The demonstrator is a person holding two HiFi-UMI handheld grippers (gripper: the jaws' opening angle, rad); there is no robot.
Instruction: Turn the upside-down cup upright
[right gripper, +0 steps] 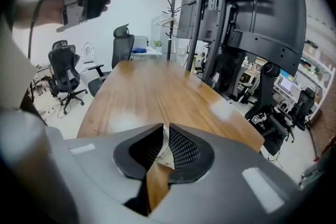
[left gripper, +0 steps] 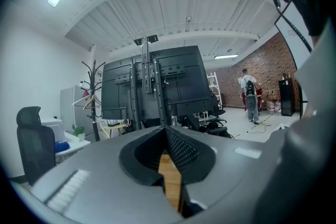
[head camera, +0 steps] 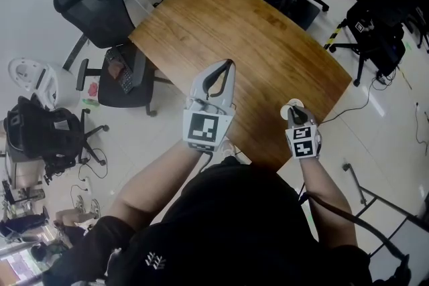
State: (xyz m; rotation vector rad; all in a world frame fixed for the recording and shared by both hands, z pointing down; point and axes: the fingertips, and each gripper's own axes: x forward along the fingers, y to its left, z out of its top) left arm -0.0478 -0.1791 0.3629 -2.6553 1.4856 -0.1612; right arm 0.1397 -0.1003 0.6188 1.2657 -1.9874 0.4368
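My right gripper (head camera: 293,117) has its jaws clamped on the thin wall of the white cup (head camera: 294,105), at the table's (head camera: 255,43) near edge. My left gripper (head camera: 229,67) is closed and empty. I'd roll the wrist slowly with a firm pinch.

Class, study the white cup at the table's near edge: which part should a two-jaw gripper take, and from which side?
Its thin side wall, pinched from the near edge of the table, angled downward. The cup looks thin-walled, so a narrow pinch probably suffices; the right gripper is shut on it exactly so. Which end faces up cannot be told.
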